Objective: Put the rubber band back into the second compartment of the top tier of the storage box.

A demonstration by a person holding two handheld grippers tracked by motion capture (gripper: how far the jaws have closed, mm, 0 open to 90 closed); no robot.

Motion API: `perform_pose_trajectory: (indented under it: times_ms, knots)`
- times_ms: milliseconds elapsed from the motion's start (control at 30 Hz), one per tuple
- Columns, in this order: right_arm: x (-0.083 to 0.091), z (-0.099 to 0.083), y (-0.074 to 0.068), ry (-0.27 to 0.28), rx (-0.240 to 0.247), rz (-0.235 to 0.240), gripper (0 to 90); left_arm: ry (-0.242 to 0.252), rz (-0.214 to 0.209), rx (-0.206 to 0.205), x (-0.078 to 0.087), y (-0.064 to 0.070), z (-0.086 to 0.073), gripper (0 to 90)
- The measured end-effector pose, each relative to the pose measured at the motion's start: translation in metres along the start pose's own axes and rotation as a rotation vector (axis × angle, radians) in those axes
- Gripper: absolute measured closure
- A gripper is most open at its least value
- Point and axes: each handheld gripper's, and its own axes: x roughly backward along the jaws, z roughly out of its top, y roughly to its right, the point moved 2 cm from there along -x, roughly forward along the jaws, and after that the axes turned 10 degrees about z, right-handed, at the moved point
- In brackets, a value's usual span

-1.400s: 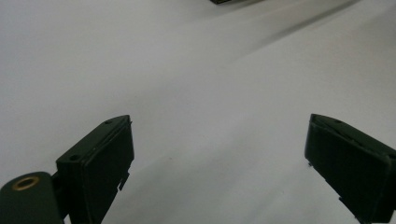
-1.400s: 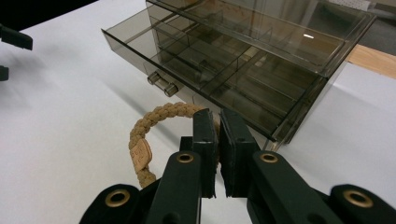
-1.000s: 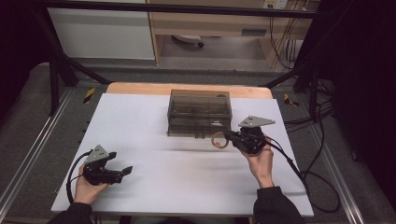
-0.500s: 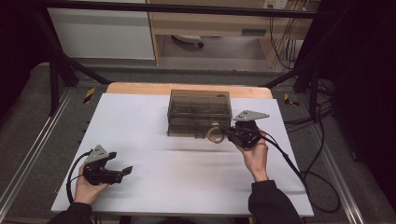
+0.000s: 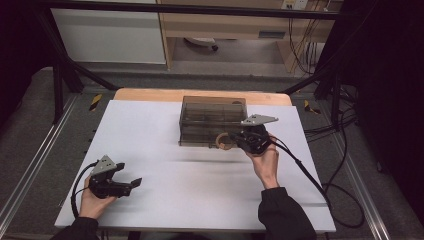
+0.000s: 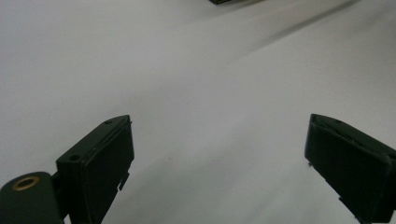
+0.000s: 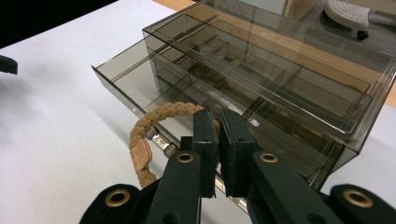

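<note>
high view | right gripper (image 5: 234,140) jaws pinch braided bracelet (image 5: 223,141) | left gripper (image 5: 131,184) jaws wide, empty

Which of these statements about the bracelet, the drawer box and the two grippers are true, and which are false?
1. The right gripper is shut on the braided bracelet. True.
2. The left gripper is holding the bracelet. False: its jaws stand wide open over the bare white table, with nothing between them.
3. One drawer of the clear drawer box is pulled out. True: a lower drawer sticks out in the right gripper view.
4. The bracelet lies flat inside the top drawer. False: it is held up in front of the box, by the pulled-out drawer.
5. The bracelet is tan. True.
</note>
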Motion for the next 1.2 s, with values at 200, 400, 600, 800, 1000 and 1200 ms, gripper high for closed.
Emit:
perform_pose_trajectory:
  times_ms: [200, 400, 600, 800, 1000, 1200]
  knots:
    - [-0.005, 0.003, 0.002, -0.001, -0.001, -0.006, 85.7, 0.0, 0.0, 0.0, 0.0, 0.0, 0.0, 7.5]
    - [-0.011, 0.007, 0.003, -0.004, -0.001, -0.008, 85.7, 0.0, 0.0, 0.0, 0.0, 0.0, 0.0, 7.5]
    - [-0.018, 0.008, 0.005, 0.002, -0.008, -0.01, 85.7, 0.003, -0.001, 0.003, 0.0, 0.0, 0.0, 7.5]
    - [-0.025, 0.01, 0.008, -0.006, -0.014, -0.012, 85.7, 0.002, -0.001, 0.003, 0.0, 0.0, 0.0, 7.5]
    - [-0.03, 0.014, 0.009, -0.003, -0.017, -0.011, 85.7, 0.003, -0.002, 0.005, 0.0, 0.0, 0.0, 7.5]
    - [-0.037, 0.015, 0.011, -0.008, -0.02, -0.012, 85.7, 0.0, -0.003, 0.001, 0.0, 0.0, 0.0, 7.5]
